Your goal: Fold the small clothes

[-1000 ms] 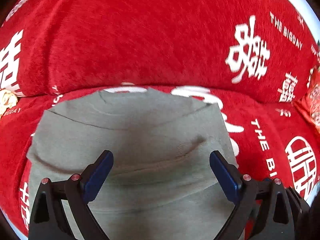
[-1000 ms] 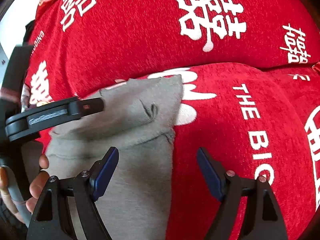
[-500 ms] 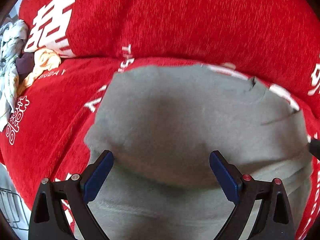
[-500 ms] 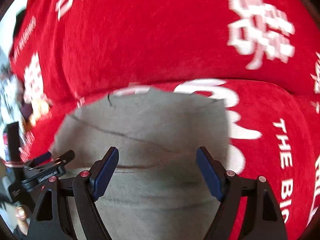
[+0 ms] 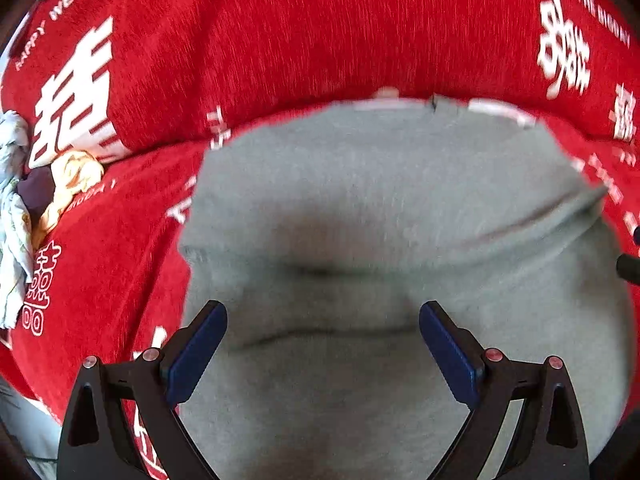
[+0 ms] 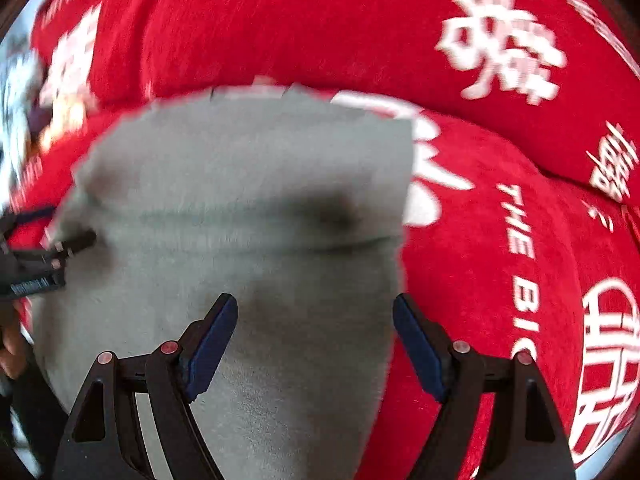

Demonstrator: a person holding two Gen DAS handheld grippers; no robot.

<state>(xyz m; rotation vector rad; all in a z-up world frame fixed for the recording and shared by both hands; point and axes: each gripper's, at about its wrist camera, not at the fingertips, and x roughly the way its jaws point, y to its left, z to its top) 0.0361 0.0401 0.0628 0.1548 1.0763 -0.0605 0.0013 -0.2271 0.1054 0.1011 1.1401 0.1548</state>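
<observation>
Grey garment (image 5: 380, 220) lies flat on the red sofa cover (image 5: 280, 40), already folded over with a crease across the middle. Both views have slid sideways over it since a second ago. Left gripper (image 5: 322, 354) and right gripper (image 6: 314, 344) hover wide open, holding nothing. Looks like lining up for the next fold.

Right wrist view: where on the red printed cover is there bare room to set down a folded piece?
Free: the red printed cover right of the grey knit garment. Crowded: the left edge, with the left gripper and a pile of small clothes. The right gripper hangs open above the garment's right edge.
</observation>
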